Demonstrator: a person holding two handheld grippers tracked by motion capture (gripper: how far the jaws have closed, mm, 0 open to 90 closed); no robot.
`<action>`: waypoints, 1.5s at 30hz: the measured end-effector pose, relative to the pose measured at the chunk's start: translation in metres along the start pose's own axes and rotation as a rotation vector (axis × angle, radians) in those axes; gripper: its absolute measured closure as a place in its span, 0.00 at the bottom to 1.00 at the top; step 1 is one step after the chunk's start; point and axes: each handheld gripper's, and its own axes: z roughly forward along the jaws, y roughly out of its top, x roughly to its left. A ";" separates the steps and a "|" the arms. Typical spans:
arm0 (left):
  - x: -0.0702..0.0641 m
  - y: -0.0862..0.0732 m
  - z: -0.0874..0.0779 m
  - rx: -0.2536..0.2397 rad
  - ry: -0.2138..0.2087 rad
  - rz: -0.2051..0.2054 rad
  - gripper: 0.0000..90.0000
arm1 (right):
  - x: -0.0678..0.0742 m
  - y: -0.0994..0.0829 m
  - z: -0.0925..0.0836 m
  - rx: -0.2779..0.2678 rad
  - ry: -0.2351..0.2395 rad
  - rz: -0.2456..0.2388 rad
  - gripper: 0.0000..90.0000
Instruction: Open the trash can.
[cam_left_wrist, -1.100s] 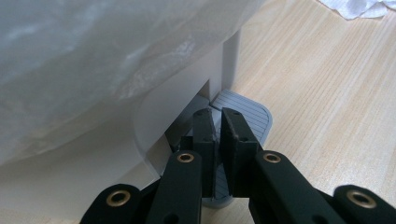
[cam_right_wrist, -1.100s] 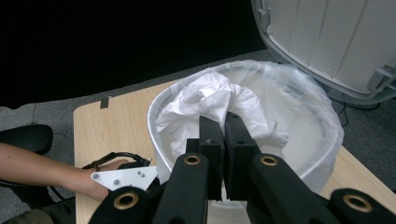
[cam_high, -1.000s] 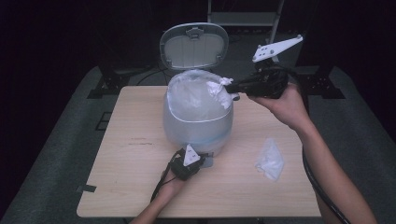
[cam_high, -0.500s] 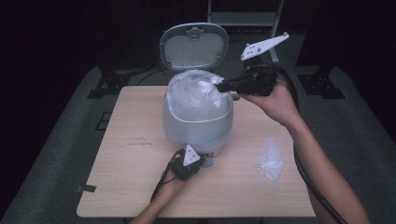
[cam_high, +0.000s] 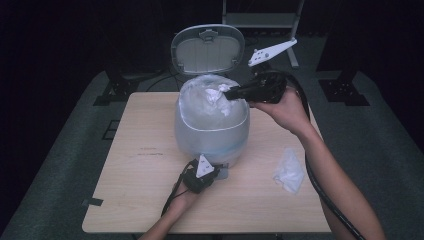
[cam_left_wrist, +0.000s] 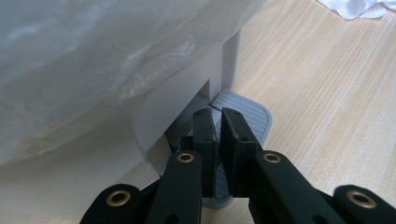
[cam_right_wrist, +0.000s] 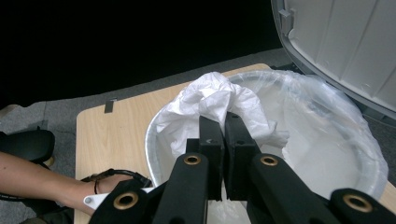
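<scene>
Over the mouth of the lined bin (cam_high: 212, 122) we hold the right tongs (cam_high: 231, 93), jaws closed on a crumpled white tissue (cam_right_wrist: 219, 105) so it hangs above the opening and would fall inside the liner. Down at the bin's base we keep the left tongs (cam_left_wrist: 217, 135) on the grey foot pedal (cam_left_wrist: 247, 116), jaws nearly together with nothing between them; pressing there is likely what keeps the lid (cam_high: 207, 48) tipped up and back. A second crumpled tissue (cam_high: 290, 171) waits on the counter (cam_high: 135, 185), near our right forearm and well apart from the bin.
</scene>
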 end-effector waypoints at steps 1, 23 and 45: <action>0.000 0.000 0.000 0.000 0.001 0.001 0.94 | 0.000 0.000 0.001 -0.001 0.002 0.001 0.97; 0.000 0.000 0.000 0.000 0.000 0.001 0.94 | -0.012 0.000 0.032 0.023 0.033 0.024 0.97; -0.001 0.000 0.000 -0.001 0.002 0.003 0.94 | -0.019 -0.002 0.051 0.053 0.047 0.062 0.78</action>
